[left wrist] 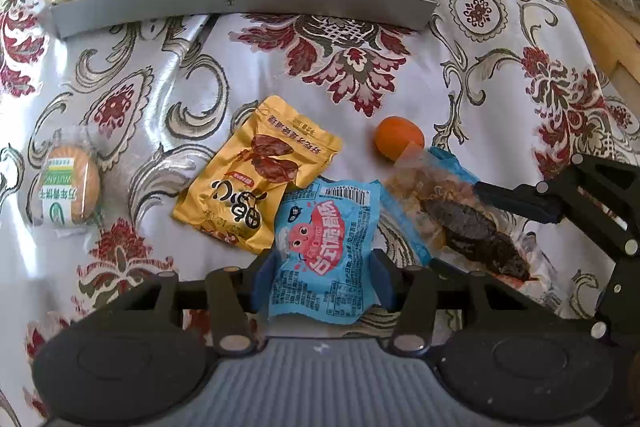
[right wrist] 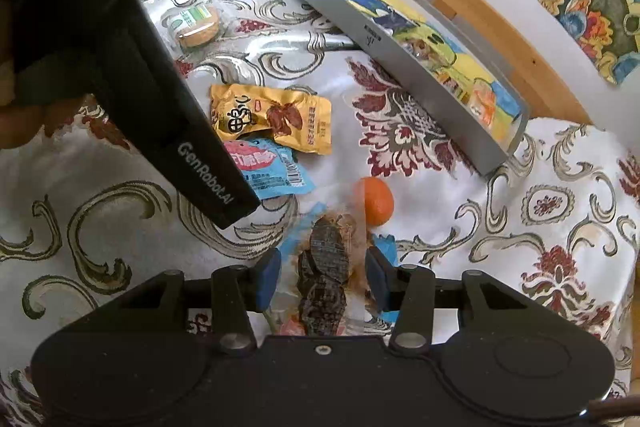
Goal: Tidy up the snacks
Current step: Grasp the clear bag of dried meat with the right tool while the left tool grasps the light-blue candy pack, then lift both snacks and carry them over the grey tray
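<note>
Bracketing light-blue plastic snack packet [left wrist: 326, 251] with my left gripper [left wrist: 320, 277], jaws apart; right gripper [right wrist: 322, 277] straddling clear dark-seaweed-roll wrapper [right wrist: 324, 267], jaws likewise parted.

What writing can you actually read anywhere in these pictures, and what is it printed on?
"GenRobot.AI": white letters on the black body of the left gripper.
"WUTANG": partly cut off, on the green label of the round biscuit pack.
Gold snack pouch, blue snack packet, its barcode: characters and digits too small or distorted to read.
Grey tray: small mark, unreadable.
</note>
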`<state>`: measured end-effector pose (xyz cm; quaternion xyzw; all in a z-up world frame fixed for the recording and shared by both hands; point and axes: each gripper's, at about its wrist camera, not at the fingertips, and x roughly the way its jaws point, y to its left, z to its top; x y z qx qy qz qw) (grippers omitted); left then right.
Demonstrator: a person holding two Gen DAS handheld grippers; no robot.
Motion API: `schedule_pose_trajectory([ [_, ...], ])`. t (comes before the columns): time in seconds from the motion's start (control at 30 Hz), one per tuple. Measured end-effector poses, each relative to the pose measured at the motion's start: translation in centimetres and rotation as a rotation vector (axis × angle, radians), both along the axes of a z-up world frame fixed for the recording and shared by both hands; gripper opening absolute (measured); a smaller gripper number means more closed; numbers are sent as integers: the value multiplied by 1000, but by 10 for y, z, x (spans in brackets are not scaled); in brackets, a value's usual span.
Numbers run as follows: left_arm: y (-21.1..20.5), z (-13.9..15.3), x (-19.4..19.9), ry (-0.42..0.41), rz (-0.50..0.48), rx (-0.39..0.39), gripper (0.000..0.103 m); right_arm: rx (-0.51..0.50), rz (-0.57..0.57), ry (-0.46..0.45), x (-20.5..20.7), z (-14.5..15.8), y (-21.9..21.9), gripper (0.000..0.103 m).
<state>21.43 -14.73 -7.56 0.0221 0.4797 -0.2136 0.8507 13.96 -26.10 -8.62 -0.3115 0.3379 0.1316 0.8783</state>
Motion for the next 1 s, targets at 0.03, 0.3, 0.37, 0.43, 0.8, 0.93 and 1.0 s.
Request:
schedule_pose_trajectory([
  [0.03,1,1,0,9,4,-8,54,-4,2,-8,0,1,0,48],
  [0.3,4,13,-4,3,7,-3,54,-22,-14,-48,-3,4,0,48],
  [0.37,5,17,-5,-4,10,-2,54,-20,-18,-59,-4,5,0,48],
  [0.43,5,21,-6,-11,11,-6,54,-24,-23,-80,-5,7,0,48],
  [0.8,0,38,-17,-59,-1,-49,54,-24,-116,-217,0,20,-15,48],
  [0.93,2,50,-15,-96,11,-87,55,-6,-158,-287,1,28,-23,48],
  [1.0,3,57,-13,-129,26,-100,55,21,-176,-331,2,33,-26,48],
])
